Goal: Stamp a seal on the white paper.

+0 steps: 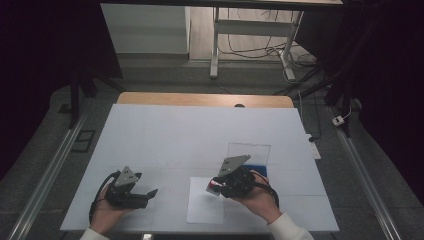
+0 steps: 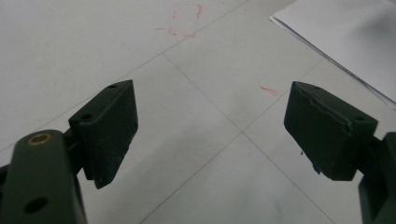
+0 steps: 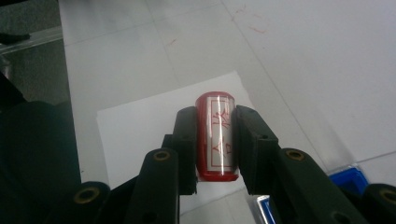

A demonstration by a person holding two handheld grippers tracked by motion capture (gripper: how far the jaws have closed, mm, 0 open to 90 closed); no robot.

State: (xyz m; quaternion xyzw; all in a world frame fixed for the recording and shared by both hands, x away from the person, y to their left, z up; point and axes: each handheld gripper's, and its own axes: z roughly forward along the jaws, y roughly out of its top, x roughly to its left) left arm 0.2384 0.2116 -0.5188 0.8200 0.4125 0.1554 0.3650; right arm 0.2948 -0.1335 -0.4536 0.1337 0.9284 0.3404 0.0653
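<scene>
White table cover [image 1: 200, 130], red pen marks [image 2: 184, 21], blue tray [image 1: 257, 170], trailing floor cables [image 1: 260, 50]

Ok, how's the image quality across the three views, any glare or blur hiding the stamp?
High view: dim, dark surround, the stamp tiny in the right tongs. Right gripper view: sharp on the stamp, with a glare streak down its clear face, red characters still visible; the paper is evenly lit. Left gripper view: the left tongs are dark and soft, the table lines clear.

A red cylindrical stamp [image 3: 215, 135] with a white, red-lettered label, clamped above a white paper sheet [image 3: 140, 130].
</scene>
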